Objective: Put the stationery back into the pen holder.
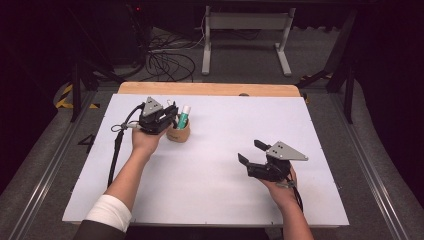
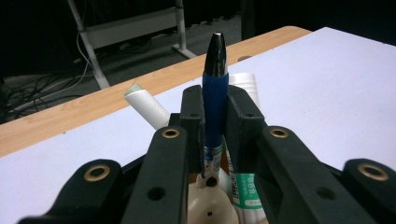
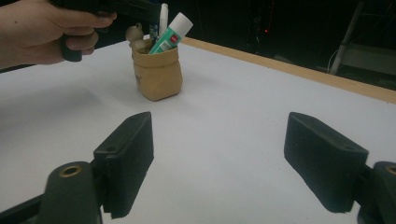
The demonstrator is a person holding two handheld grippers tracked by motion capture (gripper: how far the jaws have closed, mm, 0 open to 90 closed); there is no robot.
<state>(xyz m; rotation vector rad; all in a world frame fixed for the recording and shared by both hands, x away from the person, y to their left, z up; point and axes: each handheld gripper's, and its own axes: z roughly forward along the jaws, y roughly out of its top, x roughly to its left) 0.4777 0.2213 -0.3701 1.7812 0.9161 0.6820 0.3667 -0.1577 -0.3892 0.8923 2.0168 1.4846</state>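
Black grippers (image 1: 172, 116), white cuff (image 1: 109, 211)

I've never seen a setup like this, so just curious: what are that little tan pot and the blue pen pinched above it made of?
The tan pot looks like soft kraft paper or matte fabric: its rim is rolled over and its walls sag unevenly. The blue pen, clamped in the left gripper, looks like plastic, with a matte blue barrel and a glossy black tip that catches the light.
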